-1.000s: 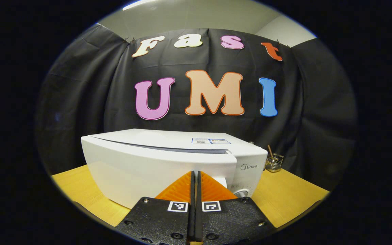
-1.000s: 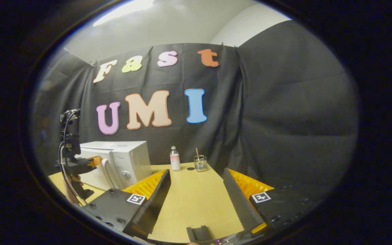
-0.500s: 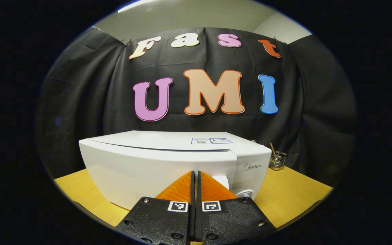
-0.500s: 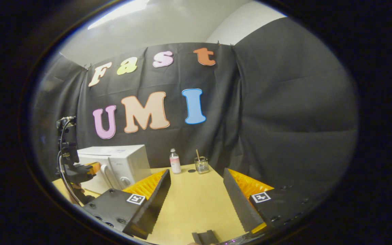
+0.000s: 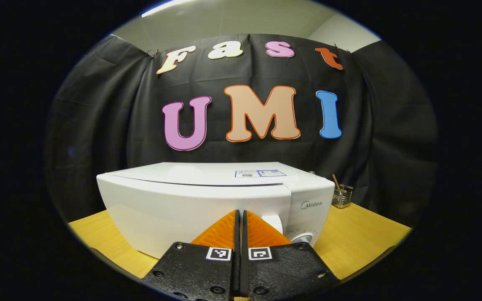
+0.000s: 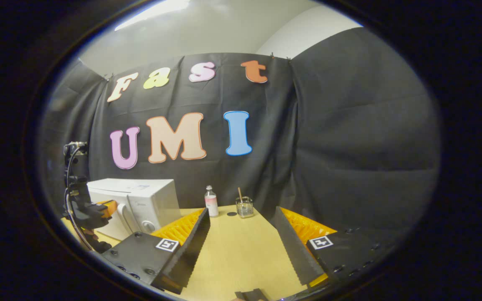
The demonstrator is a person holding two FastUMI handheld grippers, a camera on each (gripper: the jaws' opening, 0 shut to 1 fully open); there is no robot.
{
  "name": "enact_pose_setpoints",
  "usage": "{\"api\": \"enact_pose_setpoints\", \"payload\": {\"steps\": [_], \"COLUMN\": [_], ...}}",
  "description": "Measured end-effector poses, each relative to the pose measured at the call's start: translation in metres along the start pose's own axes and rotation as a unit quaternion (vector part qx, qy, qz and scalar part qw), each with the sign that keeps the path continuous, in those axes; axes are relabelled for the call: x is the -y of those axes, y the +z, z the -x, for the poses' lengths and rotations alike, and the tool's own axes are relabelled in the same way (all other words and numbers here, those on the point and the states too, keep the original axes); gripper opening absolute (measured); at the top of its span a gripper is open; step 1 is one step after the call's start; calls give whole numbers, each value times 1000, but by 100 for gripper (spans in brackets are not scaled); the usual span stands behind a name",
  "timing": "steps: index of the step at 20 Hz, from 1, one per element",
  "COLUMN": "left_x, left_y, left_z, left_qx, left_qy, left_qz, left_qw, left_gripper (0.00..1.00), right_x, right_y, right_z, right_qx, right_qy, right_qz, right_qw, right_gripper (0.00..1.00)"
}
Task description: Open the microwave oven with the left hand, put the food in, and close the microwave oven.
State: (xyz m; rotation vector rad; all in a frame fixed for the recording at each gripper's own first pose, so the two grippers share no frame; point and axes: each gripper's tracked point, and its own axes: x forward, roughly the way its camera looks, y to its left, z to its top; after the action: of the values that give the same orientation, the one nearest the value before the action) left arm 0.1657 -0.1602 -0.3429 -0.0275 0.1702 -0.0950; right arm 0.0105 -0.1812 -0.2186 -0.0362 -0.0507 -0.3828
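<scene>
Door (image 5: pixel 195 205) swung nearly flush; left gripper (image 5: pixel 239 217) clenched empty at microwave's (image 5: pixel 308 200) 6 o'clock, right gripper (image 6: pixel 241 228) released; risk: unlatched door rebounds.

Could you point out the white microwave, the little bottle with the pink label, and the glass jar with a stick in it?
white box-shaped microwave oven (image 5: pixel 191 205), left gripper view, on its door front.
small clear bottle with pink label (image 6: pixel 211 202), right gripper view, on its label.
small glass jar holding a wooden stick (image 6: pixel 244 207), right gripper view, on its glass wall.

Microwave (image 5: pixel 207 205) blocks straight ahead of left gripper (image 5: pixel 239 215), fingertips at its door. Ahead of right gripper (image 6: pixel 241 217): open tabletop (image 6: pixel 237 251); bottle (image 6: pixel 211 201), glass jar (image 6: pixel 244 206) at far edge.
</scene>
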Motion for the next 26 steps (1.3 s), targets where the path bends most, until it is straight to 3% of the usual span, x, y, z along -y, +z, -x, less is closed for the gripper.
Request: {"api": "enact_pose_setpoints", "payload": {"steps": [2,3,4,6,10,11,16,18,20,23,24,26], "left_x": [3,3,5,5,-8,-14,-85,-117,-150,-193,-199,-206], "left_y": [-18,-5,-9,-10,-15,-12,25,46,64,96,99,109], "left_z": [-4,-4,-5,-5,8,16,59,82,105,134,142,156], "left_qx": [-32,1,-8,-11,-36,-37,-14,4,14,37,39,47], "left_qy": [-4,-8,-11,-19,-20,-18,34,60,88,137,145,150], "left_qz": [13,9,4,-2,-4,-2,-17,-20,-29,-47,-46,-37], "left_qw": [999,1000,1000,1000,999,999,999,998,996,989,988,987], "left_gripper": [0,1,0,1,1,1,1,5,22,87,96,98], "right_x": [-6,-9,-13,-23,-44,-49,-75,-86,-90,-101,-103,-107], "right_y": [-7,-7,-5,-3,-10,-10,-10,-9,-11,-3,2,12], "right_z": [-2,-3,-5,-7,-12,-13,-11,-9,-7,3,6,11], "right_qx": [-14,-16,-16,-17,-33,-36,-41,-45,-53,-50,-47,-40], "right_qy": [3,6,10,21,38,43,73,86,84,98,104,114], "right_qz": [8,11,12,9,14,13,3,-9,-17,-21,-20,-14], "right_qw": [1000,1000,1000,1000,999,998,996,995,995,994,993,993], "right_gripper": [92,92,96,96,92,96,97,97,96,97,97,97]}}
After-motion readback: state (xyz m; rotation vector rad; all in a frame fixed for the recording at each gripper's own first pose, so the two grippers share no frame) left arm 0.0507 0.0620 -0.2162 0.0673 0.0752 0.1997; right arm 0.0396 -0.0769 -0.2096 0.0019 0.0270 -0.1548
